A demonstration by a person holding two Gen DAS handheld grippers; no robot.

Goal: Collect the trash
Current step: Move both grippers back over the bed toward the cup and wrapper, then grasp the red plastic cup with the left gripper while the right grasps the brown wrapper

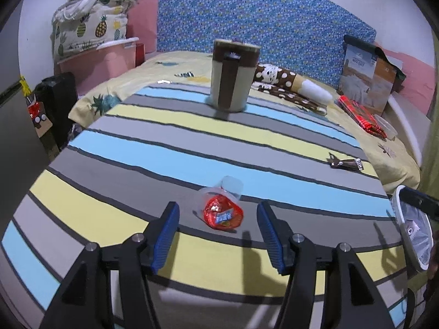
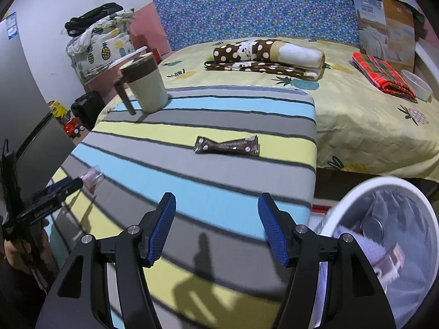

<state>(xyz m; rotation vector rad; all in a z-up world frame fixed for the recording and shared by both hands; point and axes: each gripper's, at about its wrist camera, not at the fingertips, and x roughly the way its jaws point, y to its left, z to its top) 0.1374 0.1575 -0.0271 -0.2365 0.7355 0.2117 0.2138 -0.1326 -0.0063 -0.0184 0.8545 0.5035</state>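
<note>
Striped cloth covers the board (image 1: 192, 142), the widest thing in reach, with a white bin (image 2: 343, 197) just off its right end, some trash already inside. On the stripes lie a clear cup (image 1: 223, 208) with a red wrapper inside, tipped over, and a brown wrapper (image 2: 227, 145) farther right. Left gripper (image 1: 218, 233) hangs near the cup, fingers apart and empty; it should straddle the cup's wall and squeeze gently. Right gripper (image 2: 216, 227), also spread and empty, suits the brown wrapper.
</note>
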